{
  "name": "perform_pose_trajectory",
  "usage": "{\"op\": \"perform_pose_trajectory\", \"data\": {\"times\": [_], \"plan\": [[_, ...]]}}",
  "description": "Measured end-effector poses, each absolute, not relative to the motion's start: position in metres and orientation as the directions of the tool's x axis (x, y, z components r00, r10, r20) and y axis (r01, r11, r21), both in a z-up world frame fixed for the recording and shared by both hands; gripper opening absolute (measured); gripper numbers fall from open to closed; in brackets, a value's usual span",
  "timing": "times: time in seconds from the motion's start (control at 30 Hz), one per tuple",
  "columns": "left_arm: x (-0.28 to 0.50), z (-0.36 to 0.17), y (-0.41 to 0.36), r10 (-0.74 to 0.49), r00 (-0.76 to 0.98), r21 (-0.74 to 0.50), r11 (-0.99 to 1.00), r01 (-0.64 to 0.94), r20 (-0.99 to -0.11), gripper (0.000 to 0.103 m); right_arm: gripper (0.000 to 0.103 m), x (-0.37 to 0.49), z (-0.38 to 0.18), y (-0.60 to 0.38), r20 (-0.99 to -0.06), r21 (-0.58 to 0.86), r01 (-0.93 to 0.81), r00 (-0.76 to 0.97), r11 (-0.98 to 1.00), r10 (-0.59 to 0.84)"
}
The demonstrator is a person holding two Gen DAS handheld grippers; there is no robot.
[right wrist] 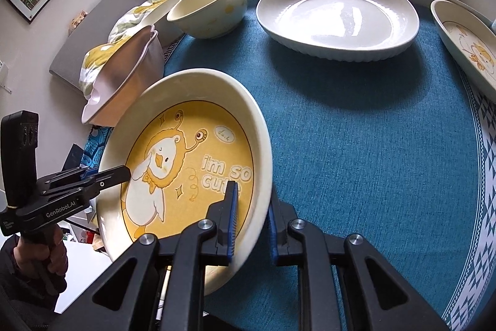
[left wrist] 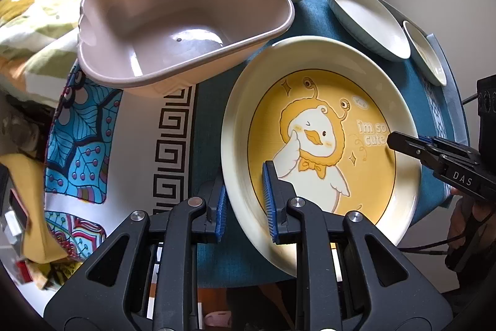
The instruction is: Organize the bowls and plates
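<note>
Left wrist view: duck plate point(left wrist: 322, 138) tilted above blue cloth, left claw point(left wrist: 245, 207) clamped on its near rim, right claw point(right wrist: 252, 219) clamped on opposite rim. Keep both grips even, lower level toward tub point(left wrist: 183, 20). Worktop point(right wrist: 372, 145) carries bowl point(right wrist: 207, 8), white dish point(right wrist: 338, 20); bedding, curtain behind.

The left gripper point(left wrist: 245, 207) and the right gripper point(right wrist: 251, 222) both point steeply down — jaws clamped, each on one rim of the plate point(left wrist: 322, 145).
</note>
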State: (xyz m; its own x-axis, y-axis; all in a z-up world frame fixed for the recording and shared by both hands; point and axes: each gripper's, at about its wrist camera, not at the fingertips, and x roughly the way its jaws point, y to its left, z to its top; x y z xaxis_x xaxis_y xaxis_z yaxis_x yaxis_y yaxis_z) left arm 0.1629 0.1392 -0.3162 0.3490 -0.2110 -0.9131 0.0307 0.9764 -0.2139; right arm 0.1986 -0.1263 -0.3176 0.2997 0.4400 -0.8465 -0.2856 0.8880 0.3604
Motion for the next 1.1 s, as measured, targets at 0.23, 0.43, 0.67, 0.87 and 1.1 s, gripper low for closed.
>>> {"op": "perform_pose_trajectory", "data": {"times": [0.23, 0.43, 0.67, 0.87, 1.1], "plan": [[0.170, -0.317, 0.130, -0.195, 0.320, -0.191, 0.981, 0.045, -0.927, 0.039, 0.027, 0.195, -0.318, -0.122, -0.841, 0.353, -0.297, 0.315, 0.887, 0.440], [0.167, -0.311, 0.112, -0.163, 0.355, -0.142, 0.986, 0.086, -0.920, 0.082, 0.051, 0.191, -0.317, -0.114, -0.838, 0.341, -0.324, 0.319, 0.882, 0.442], [0.159, -0.292, 0.116, -0.129, 0.347, -0.120, 0.992, 0.049, -0.929, 0.082, 0.051, 0.186, -0.287, -0.129, -0.840, 0.318, -0.291, 0.355, 0.902, 0.411], [0.155, -0.196, 0.100, -0.139, 0.509, -0.102, 0.990, 0.100, -0.849, 0.083, 0.053, 0.175, -0.206, -0.160, -0.777, 0.313, -0.261, 0.483, 0.913, 0.404], [0.201, -0.132, 0.060, -0.188, 0.635, -0.107, 0.981, 0.164, -0.749, 0.103, 0.103, 0.201, -0.141, -0.193, -0.715, 0.198, -0.266, 0.619, 0.943, 0.325]]}}
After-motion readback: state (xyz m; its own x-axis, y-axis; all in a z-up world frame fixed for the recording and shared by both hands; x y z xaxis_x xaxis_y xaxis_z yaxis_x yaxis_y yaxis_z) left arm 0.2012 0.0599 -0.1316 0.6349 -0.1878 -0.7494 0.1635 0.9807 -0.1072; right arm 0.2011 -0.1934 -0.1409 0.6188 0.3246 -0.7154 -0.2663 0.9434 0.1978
